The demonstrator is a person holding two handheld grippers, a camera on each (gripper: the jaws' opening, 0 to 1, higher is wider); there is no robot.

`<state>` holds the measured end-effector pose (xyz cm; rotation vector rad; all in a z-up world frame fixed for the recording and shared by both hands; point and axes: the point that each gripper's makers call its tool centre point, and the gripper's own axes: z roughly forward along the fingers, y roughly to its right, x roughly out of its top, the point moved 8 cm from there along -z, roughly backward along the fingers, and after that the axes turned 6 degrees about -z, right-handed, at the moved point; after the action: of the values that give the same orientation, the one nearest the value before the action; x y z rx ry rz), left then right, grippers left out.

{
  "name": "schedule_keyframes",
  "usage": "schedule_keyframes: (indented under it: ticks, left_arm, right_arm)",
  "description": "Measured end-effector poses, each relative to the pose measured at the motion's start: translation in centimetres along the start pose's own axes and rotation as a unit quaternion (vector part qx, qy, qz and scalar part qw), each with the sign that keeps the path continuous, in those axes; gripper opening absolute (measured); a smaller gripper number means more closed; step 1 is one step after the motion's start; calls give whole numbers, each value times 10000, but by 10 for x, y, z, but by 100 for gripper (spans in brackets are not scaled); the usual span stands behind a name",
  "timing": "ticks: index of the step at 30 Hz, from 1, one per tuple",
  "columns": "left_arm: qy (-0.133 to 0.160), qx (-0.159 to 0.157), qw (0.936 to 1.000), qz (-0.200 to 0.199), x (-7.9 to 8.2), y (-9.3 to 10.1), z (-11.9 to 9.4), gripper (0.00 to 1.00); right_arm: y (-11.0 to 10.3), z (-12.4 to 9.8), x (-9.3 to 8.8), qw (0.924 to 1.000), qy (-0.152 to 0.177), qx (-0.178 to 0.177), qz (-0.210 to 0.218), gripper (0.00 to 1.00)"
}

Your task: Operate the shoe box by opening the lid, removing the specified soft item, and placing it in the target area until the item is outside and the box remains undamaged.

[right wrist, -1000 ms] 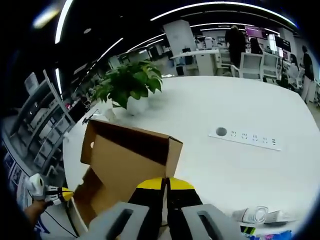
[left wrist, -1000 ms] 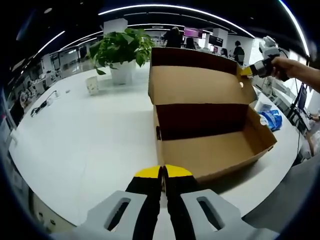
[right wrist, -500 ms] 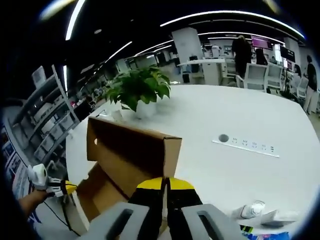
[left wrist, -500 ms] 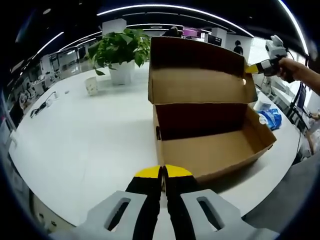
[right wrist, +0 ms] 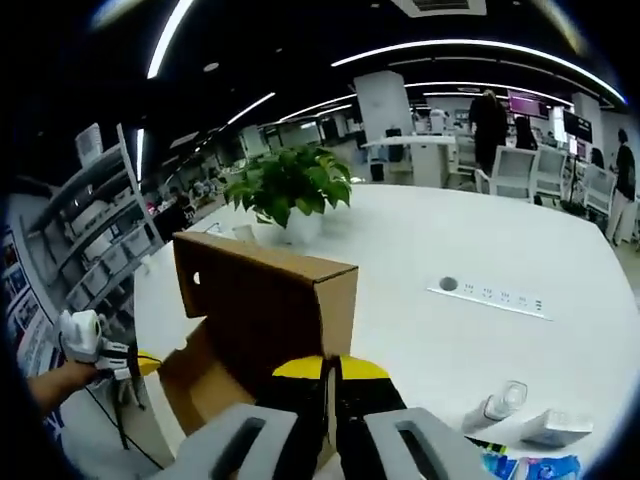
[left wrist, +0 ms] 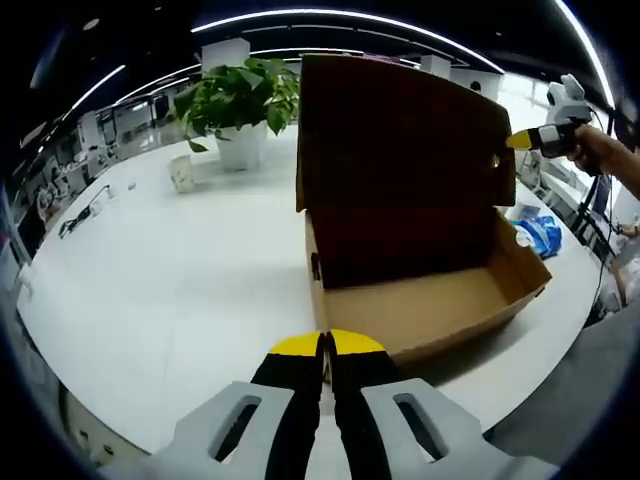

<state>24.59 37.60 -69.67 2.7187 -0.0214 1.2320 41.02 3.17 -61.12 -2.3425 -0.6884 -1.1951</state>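
Standing upright, the shoe box [left wrist: 420, 290] lid [left wrist: 400, 135] meets the pressed-together right tongs [left wrist: 522, 141]; left tongs [left wrist: 328, 345] pressed together.

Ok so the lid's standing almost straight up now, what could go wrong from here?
1. The right gripper is at the top corner of the lid. Pushing it further back could crease or tear the cardboard hinge.
2. The box sits near the table edge, so a hard pull might slide it off.
3. The left gripper hangs in front of the box with its jaws together, not bracing it, so the box may shift or tip.
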Motion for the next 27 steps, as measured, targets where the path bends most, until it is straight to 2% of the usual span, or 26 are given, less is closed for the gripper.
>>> schedule_keyframes:
  ticks: [12,17,27]
  left_arm:
    - [20,-38,10000,9,-1,2,-2,0]
    - [10,-50,10000,33,-1,2,-1,0]
    - [-1,-68,10000,-27,0,2,-1,0]
  right_arm:
    - [-11,-15,-15,9997,198,-106,-28,0]
    - [-14,-18,-23,9988,438,-170,116,0]
    - [-24,-26,-33,9984,518,-213,79,0]
